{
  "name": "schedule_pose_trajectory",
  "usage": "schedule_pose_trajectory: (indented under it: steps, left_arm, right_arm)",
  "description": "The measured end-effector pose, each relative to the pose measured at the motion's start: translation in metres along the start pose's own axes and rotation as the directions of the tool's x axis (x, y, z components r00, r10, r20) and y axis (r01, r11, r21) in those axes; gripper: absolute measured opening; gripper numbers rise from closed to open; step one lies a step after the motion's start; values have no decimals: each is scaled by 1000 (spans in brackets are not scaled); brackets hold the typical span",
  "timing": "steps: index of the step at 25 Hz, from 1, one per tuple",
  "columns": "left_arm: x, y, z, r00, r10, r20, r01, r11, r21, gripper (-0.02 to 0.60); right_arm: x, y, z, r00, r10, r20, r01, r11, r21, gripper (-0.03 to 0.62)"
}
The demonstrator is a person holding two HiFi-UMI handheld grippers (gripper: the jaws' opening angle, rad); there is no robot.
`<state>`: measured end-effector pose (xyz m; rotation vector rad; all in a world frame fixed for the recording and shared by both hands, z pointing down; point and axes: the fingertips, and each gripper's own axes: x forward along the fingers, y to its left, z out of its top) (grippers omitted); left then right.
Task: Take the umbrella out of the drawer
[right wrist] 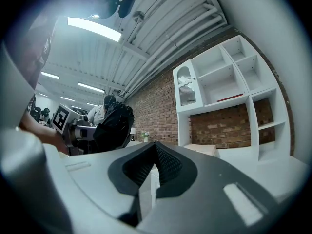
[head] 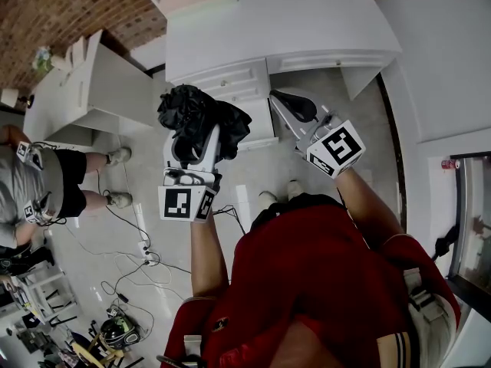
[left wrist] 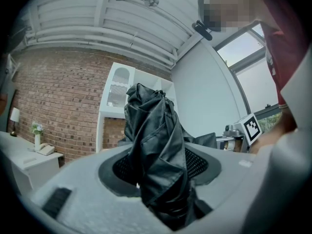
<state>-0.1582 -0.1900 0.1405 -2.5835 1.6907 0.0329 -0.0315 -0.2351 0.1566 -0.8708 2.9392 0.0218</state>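
A black folded umbrella (head: pixel 201 115) hangs in the air in front of the white drawer unit (head: pixel 230 79), whose drawer fronts look pushed in. My left gripper (head: pixel 193 140) is shut on the umbrella, and its crumpled fabric bulges out past the jaws. In the left gripper view the umbrella (left wrist: pixel 155 145) stands upright between the dark pads (left wrist: pixel 197 162). To the right, my right gripper (head: pixel 291 107) is held level with its jaws together and nothing in them. In the right gripper view its pads (right wrist: pixel 168 165) meet at the tip, and the umbrella (right wrist: pixel 113 126) shows at left.
A white desk (head: pixel 80 90) stands at the left, with a seated person (head: pixel 46 182) beside it. Cables (head: pixel 138 251) trail over the pale floor. A white shelf unit (right wrist: pixel 222 82) stands against a brick wall (right wrist: pixel 158 111). A window wall runs along the right.
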Motion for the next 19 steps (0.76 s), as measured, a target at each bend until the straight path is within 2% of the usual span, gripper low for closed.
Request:
schedule_pose_trajectory:
  steps: [19]
  left_arm:
    - [0,3,-6,1000,-12,-14,12,1000,-9,244]
  right_arm:
    - [-5,-4,-4,999,-36,-8,36,999,4,11]
